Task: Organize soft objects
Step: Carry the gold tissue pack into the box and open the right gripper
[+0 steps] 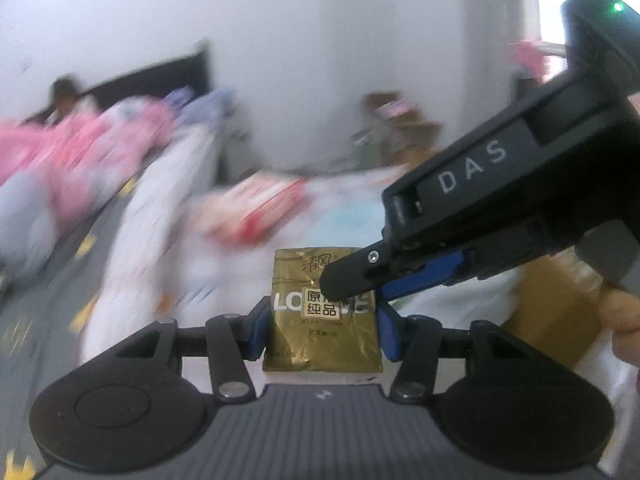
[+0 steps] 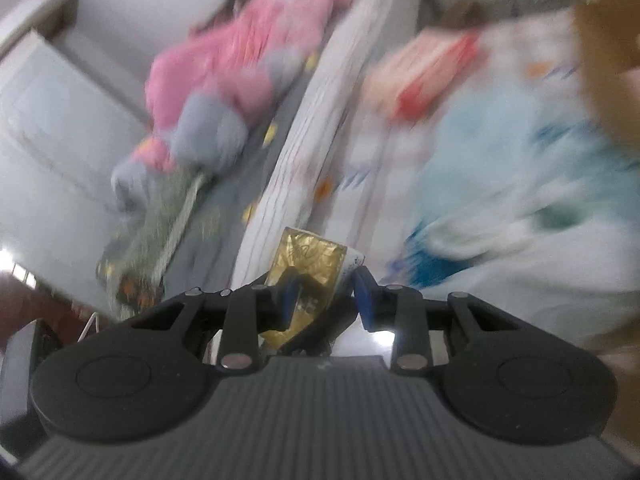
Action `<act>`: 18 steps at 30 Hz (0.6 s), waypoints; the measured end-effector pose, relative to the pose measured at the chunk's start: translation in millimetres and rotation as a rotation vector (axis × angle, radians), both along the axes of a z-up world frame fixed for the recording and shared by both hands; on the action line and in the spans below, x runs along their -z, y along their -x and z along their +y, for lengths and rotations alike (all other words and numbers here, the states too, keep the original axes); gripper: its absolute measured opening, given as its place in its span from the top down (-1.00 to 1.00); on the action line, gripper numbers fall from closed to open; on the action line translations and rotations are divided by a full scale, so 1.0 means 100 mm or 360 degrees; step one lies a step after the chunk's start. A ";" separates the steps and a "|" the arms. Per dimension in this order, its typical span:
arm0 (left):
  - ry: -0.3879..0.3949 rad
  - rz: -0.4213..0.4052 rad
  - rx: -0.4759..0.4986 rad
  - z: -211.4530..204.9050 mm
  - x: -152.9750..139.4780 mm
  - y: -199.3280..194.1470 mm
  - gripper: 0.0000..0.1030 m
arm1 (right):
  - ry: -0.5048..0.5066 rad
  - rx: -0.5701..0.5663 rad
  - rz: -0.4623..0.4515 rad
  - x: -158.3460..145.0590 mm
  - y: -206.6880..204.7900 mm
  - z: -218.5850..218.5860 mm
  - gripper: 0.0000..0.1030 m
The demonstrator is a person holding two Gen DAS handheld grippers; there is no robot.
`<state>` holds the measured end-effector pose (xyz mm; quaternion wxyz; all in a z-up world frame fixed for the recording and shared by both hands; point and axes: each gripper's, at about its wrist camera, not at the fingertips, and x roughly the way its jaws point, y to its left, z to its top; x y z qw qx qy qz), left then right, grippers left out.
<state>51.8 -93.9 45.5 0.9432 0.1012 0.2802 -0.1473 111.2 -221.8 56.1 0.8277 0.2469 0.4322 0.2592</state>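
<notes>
A gold tissue pack (image 1: pixel 320 332) with printed characters sits upright between the blue pads of my left gripper (image 1: pixel 324 320), which is shut on its two sides. My right gripper (image 1: pixel 356 286) reaches in from the right, its black finger across the pack's front face and its blue finger behind the right edge. In the right wrist view the same tissue pack (image 2: pixel 316 258) stands tilted between the pads of my right gripper (image 2: pixel 326 300), which pinches it. Both views are blurred by motion.
Below lies a bed with a white patterned quilt (image 2: pixel 500 160) and a grey sheet (image 2: pixel 224 216). A pink and grey plush (image 2: pixel 224 92) and a red-and-white package (image 1: pixel 260 208) lie on it. A cardboard box (image 1: pixel 560 304) is at right, by a person's hand (image 1: pixel 620 320).
</notes>
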 end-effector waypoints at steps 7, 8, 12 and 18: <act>0.0001 0.0017 0.0535 -1.33 -0.22 -0.04 -0.04 | 0.0007 0.0432 -0.0054 -0.29 0.49 -1.52 0.39; 0.0001 0.0050 0.0614 -1.53 -0.21 -0.06 -0.04 | 0.0008 0.0488 -0.0038 -0.28 0.55 -1.71 0.39; 0.0002 0.0226 0.0858 -2.19 -0.10 -0.20 -0.04 | 0.0007 0.0704 0.0049 -0.11 0.78 -2.44 0.39; 0.0026 0.0473 0.0988 -2.77 0.22 -0.47 -0.05 | 0.0073 0.0873 0.0065 0.24 0.96 -3.02 0.39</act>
